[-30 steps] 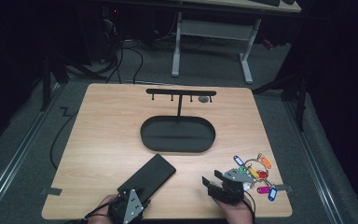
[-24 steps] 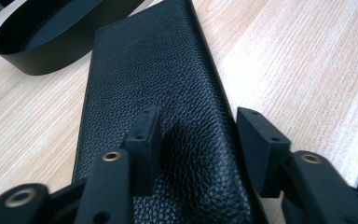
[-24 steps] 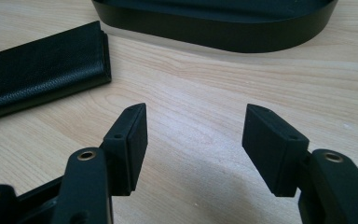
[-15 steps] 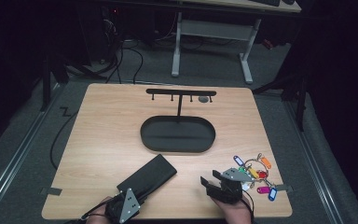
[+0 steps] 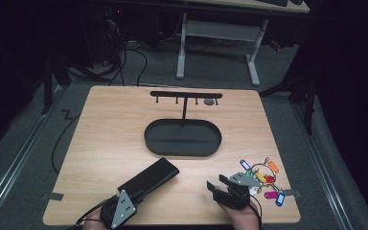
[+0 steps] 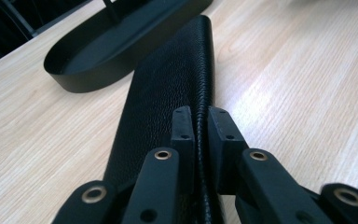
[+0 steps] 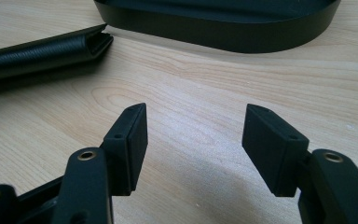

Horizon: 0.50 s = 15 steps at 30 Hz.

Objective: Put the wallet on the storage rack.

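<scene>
Left hand-held gripper [image 5: 133,197]: at the near left edge of the desk [image 5: 105,139]; its jaws have just been closing and now pinch the near edge of the black wallet [image 5: 148,179]. In the left gripper view the pads [image 6: 183,123] press on the wallet's stitched edge from both sides.
Black wallet: long, grained leather, lying slantwise on the near left part of the desk, its far end pointing toward the tray and just short of it.
Right hand-held gripper [image 5: 217,186]: at the near right of the desk, jaws wide apart with bare wood between them, holding nothing.
Black oval tray [image 5: 182,137]: mid-desk, with a thin post and a hook bar [image 5: 186,95] rising behind it.
Bunch of keys with coloured tags [image 5: 263,179]: on the desk just beside the right hand-held gripper, at its right.
</scene>
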Tool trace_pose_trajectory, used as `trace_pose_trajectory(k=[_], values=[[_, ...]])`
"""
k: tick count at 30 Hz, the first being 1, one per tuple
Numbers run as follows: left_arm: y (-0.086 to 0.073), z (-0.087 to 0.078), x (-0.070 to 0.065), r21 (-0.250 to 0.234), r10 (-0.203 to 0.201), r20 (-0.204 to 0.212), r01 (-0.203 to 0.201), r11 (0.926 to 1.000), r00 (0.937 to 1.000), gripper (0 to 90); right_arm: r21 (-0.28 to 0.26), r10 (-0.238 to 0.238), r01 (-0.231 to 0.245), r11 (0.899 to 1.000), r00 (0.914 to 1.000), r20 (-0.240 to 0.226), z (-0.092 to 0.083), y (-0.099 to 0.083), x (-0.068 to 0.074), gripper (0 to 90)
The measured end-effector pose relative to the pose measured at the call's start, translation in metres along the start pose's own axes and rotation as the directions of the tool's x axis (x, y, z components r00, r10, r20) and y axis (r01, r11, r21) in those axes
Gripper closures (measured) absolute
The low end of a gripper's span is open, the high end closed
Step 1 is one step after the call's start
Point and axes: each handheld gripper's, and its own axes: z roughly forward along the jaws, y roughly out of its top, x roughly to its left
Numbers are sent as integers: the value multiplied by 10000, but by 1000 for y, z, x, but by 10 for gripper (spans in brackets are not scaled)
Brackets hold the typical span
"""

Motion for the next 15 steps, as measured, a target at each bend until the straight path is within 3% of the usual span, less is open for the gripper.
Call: trace_pose_trajectory(k=[5, 9, 13, 15], values=[[2, -10, 8, -414, -319, 38, 320, 9986, 9995, 826, -16, 11, -11, 10000, 10000, -5, 0, 0, 0, 409], [3, -17, 15, -699, -855, 230, 869, 9938, 9961, 828, -43, 41, -41, 10000, 10000, -14, 0, 1, 0, 409], [3, -23, 23, -906, -1301, 300, 1323, 9871, 9910, 830, -36, 65, -65, 10000, 10000, -19, 0, 1, 0, 409], [0, -29, 33, -1101, -1884, 413, 1919, 9752, 9812, 830, -37, 66, -66, 10000, 10000, -26, 0, 1, 0, 409]])
